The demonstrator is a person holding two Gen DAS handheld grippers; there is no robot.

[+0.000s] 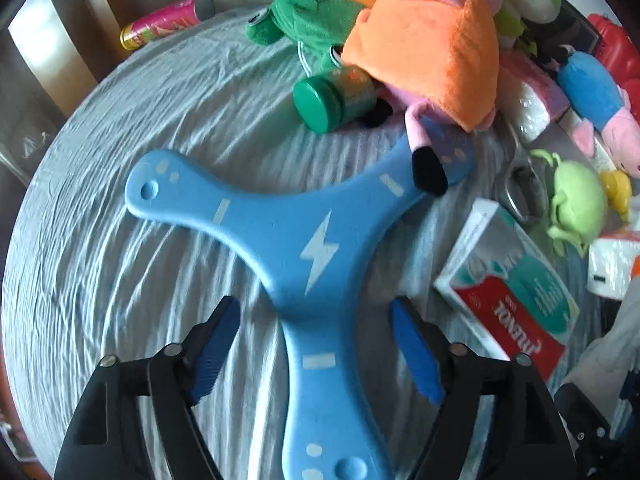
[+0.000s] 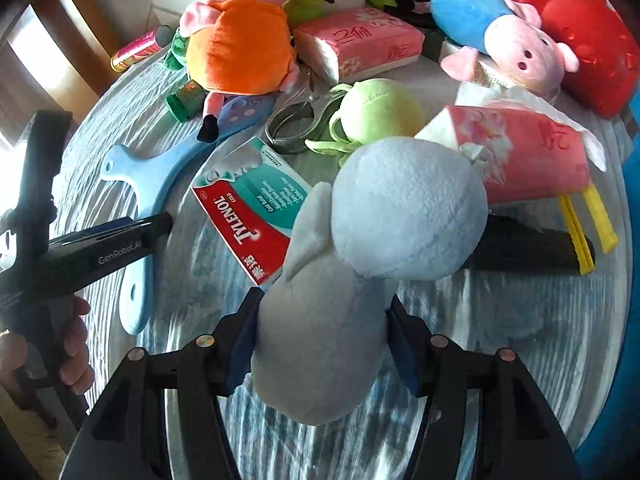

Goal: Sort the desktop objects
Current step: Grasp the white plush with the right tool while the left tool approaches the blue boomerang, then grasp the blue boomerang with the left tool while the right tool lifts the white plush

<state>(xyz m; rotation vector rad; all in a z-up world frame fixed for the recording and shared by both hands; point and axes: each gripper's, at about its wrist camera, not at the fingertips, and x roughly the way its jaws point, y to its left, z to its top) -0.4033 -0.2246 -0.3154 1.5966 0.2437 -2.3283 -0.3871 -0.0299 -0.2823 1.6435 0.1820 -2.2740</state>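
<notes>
A blue three-armed boomerang with a white lightning bolt lies flat on the pale blue tablecloth. My left gripper hangs open above it; the blue pads stand on either side of its near arm without touching. In the right wrist view the boomerang lies at the left, under the left gripper's finger and a person's hand. My right gripper is shut on a pale grey-blue plush toy, held above the table.
A Tylenol box lies right of the boomerang. An orange-dressed pig plush rests a foot on the boomerang's far arm, beside a green jar. Scissors, a green plush, pink tissue packs and a red box crowd the back.
</notes>
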